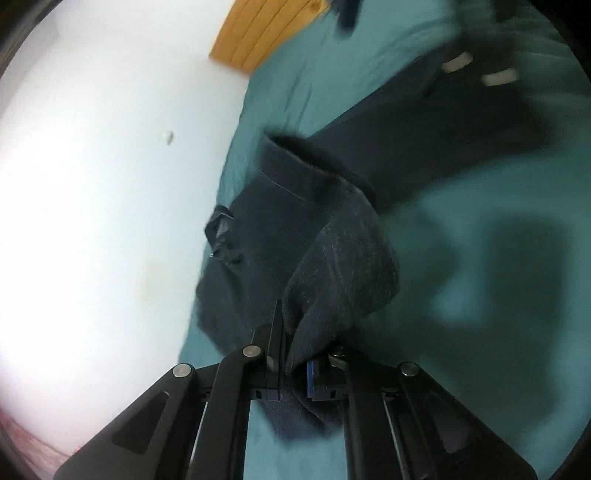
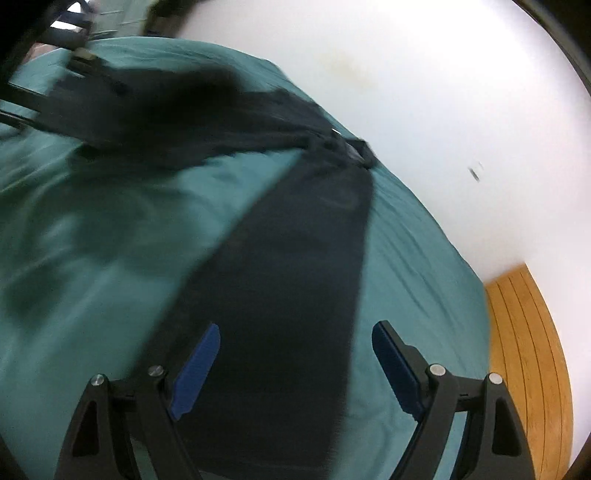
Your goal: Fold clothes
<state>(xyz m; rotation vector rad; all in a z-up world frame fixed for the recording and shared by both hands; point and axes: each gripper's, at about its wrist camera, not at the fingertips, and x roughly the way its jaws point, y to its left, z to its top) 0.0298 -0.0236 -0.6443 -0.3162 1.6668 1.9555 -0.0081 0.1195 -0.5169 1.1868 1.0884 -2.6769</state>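
Note:
Dark navy trousers lie spread on a teal bedsheet. My left gripper is shut on a bunched fold of the trousers' fabric, which rises from between the pads. In the right wrist view one trouser leg runs straight from the waist down between the fingers. My right gripper stands open just above that leg, its blue pads wide apart and not pressing the cloth. The other leg stretches away to the upper left, blurred.
A white wall borders the bed's far side. A wooden panel shows beyond the sheet's corner, and also in the left wrist view. Bare sheet spreads left of the trousers.

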